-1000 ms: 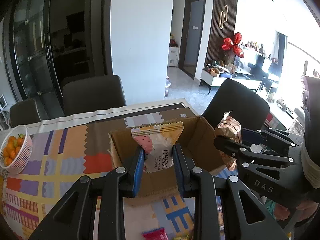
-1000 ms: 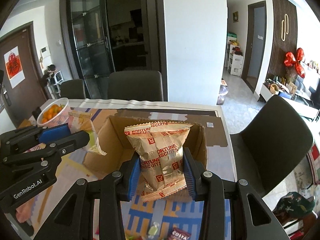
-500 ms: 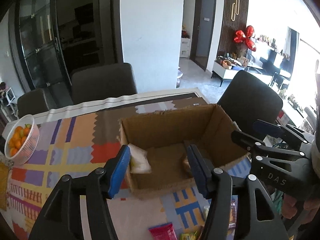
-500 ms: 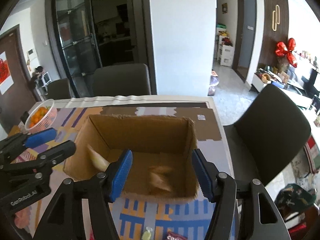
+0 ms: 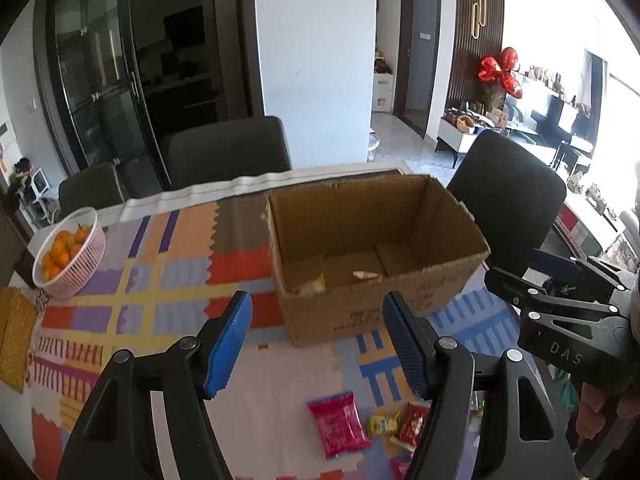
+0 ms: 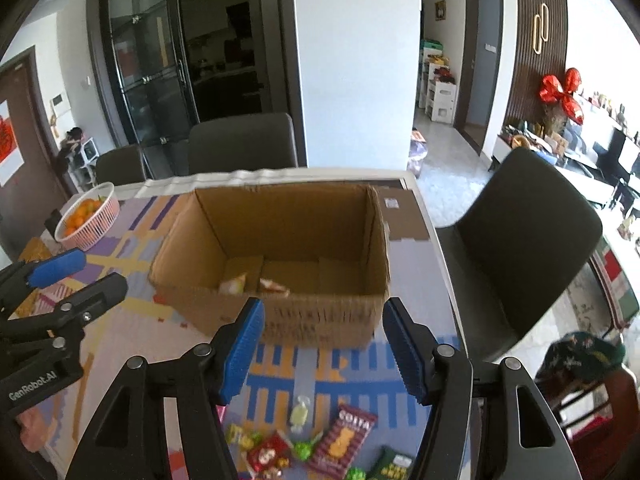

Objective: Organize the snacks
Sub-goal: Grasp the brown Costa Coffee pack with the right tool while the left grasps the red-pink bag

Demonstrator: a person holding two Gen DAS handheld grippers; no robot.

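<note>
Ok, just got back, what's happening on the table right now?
Snack sorting is under way. Both claws are open and holding nothing: the left claw and right claw hover just short of the cardboard box. Two packets lie inside the box. More snacks wait on the tablecloth near the claws.

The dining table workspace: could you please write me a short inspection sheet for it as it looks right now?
Surface: table under a colourful patterned cloth.
Job's things: open cardboard box with two packets on its floor; loose snacks on the near edge, including a red packet.
Clutter: white basket of oranges at the far left.
Grippers: left hand-held gripper open, empty; right hand-held gripper open, empty.
Cables: nothing seen.
Surroundings: dark chairs, glass doors, red bow.
</note>
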